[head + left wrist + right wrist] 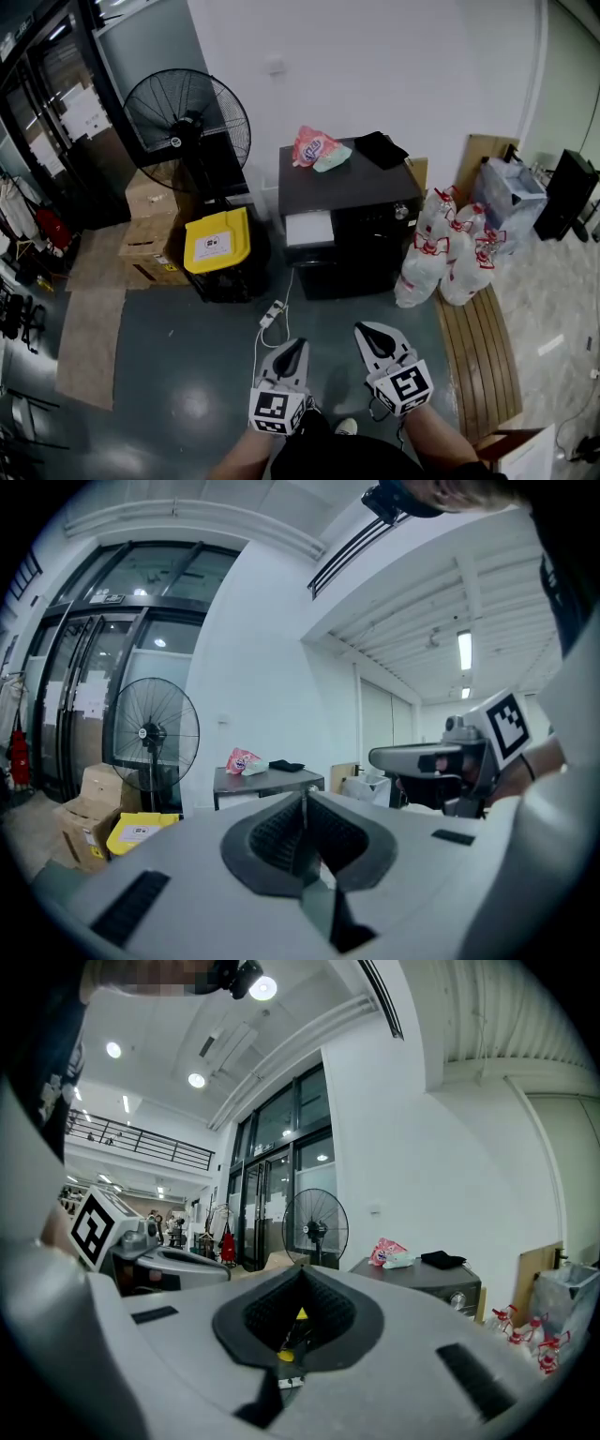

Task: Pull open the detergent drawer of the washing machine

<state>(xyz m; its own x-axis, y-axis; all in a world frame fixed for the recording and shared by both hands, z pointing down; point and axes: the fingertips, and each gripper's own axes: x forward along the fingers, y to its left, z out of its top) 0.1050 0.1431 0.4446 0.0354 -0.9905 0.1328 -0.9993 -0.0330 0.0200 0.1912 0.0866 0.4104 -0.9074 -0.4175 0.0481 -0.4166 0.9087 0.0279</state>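
Observation:
The black washing machine [352, 220] stands against the white wall, some way ahead of me. Its white detergent drawer [308, 228] shows at the front's upper left; whether it is pulled out I cannot tell. My left gripper [292, 345] and right gripper [368, 330] hover side by side low in the head view, well short of the machine, both shut with nothing between the pads. The left gripper view shows its jaws [304, 803] closed, the machine [267, 785] far off. In the right gripper view the jaws [300, 1274] are closed too, the machine [427, 1279] to the right.
A pink bag [314, 147] and black cloth [380, 148] lie on the machine. Left of it are a pedestal fan [187, 117], a yellow-lidded bin [217, 241] and cardboard boxes [150, 225]. Water bottles [450, 253] and a slatted bench [478, 347] are right. A power strip [273, 314] lies on the floor.

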